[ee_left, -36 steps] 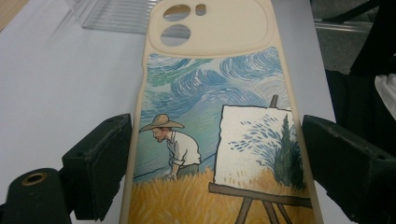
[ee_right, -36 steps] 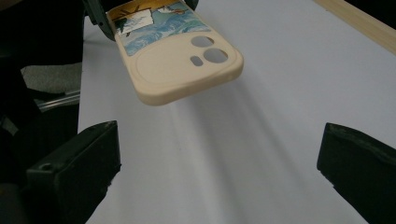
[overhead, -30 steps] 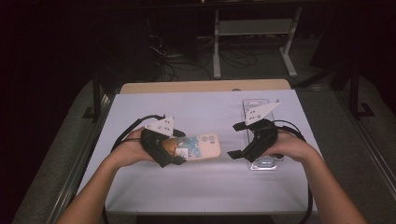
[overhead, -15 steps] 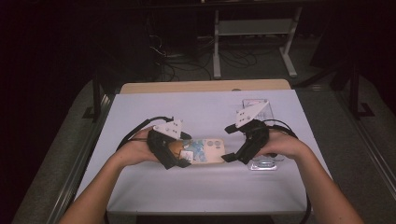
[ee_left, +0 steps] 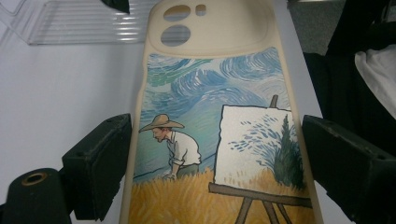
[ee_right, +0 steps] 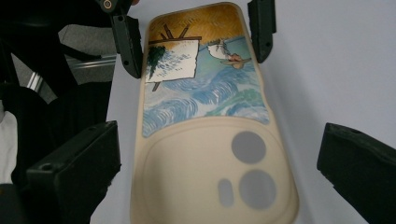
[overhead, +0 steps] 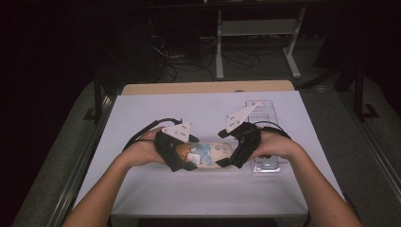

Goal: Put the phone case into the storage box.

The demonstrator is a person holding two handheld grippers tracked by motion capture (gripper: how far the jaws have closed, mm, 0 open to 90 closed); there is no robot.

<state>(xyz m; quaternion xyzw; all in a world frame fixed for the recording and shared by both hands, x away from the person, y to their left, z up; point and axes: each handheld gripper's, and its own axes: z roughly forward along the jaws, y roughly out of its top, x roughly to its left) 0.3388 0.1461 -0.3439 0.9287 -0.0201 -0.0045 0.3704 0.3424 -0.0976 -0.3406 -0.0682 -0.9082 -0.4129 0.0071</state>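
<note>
A cream phone case (overhead: 213,152) printed with a painter in a wheat field lies lengthwise between my two grippers on the white table. My left gripper (overhead: 190,159) grips its picture end, and in the left gripper view the case (ee_left: 210,116) has a black pad against each long edge of it inside the gripper (ee_left: 215,168). My right gripper (overhead: 231,156) straddles the camera-hole end. In the right gripper view the case (ee_right: 210,154) lies with a gap on each side, so that gripper (ee_right: 217,172) is open. The left gripper (ee_right: 194,37) shows at the far end.
A clear ribbed plastic tray (overhead: 263,112) sits on the table (overhead: 198,198) beyond and under the right hand, and its corner (ee_left: 70,23) shows in the left gripper view. A wooden strip (overhead: 203,88) borders the far edge. Dark floor and cables lie beyond.
The right gripper has moved left and slightly down, from beside the case to straddling its camera end. The left gripper and the case have hardly shifted.
</note>
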